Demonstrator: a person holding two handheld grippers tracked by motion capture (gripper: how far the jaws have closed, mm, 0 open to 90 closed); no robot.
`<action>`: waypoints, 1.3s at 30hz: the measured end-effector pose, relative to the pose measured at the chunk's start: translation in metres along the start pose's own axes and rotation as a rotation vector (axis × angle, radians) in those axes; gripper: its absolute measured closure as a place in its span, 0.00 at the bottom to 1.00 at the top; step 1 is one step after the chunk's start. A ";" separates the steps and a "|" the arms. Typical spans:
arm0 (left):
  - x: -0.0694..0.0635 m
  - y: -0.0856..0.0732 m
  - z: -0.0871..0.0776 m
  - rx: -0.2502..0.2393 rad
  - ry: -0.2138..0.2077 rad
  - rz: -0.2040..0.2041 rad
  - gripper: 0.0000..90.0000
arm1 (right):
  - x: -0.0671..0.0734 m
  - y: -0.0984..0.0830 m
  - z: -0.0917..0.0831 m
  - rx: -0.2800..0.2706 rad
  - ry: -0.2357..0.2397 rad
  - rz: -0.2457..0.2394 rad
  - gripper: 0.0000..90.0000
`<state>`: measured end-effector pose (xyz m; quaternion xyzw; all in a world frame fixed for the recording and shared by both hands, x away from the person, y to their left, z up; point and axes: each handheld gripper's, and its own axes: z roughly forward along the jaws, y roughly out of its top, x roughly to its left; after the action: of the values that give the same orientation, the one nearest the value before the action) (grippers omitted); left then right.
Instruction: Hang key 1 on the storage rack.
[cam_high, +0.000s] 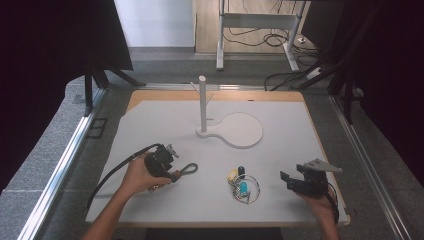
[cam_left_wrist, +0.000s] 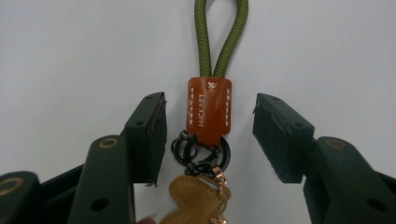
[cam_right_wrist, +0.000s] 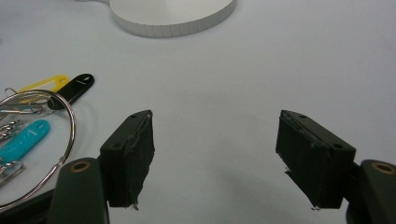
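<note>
The left gripper (cam_left_wrist: 209, 135) sits low over the mat (cam_high: 280, 150), jaws wide and straddling the keychain (cam_left_wrist: 209, 112) — lined up, I'd judge, to close on its orange leather tab. The tab lies between the jaws, touching neither; the green cord loop runs away beyond them. The right gripper (cam_right_wrist: 215, 158) waits apart, jaws wide on nothing, the key ring (cam_right_wrist: 32, 135) just beside it — the peg stand (cam_high: 203, 105) well off.
</note>
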<state>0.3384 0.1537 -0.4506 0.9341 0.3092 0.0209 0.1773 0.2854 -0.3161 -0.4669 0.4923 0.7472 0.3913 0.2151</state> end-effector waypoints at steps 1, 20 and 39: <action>0.000 0.001 0.001 0.006 0.000 0.003 0.51 | 0.000 0.000 0.000 -0.001 0.000 0.000 0.31; 0.004 0.017 0.014 0.125 0.001 0.086 0.66 | -0.004 0.001 -0.005 -0.013 -0.011 0.009 0.31; 0.010 0.013 -0.019 -0.034 -0.049 0.063 0.75 | -0.005 0.000 -0.005 -0.013 -0.013 0.017 0.32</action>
<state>0.3505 0.1560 -0.4290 0.9404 0.2749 0.0087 0.2001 0.2836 -0.3223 -0.4640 0.4997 0.7390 0.3948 0.2199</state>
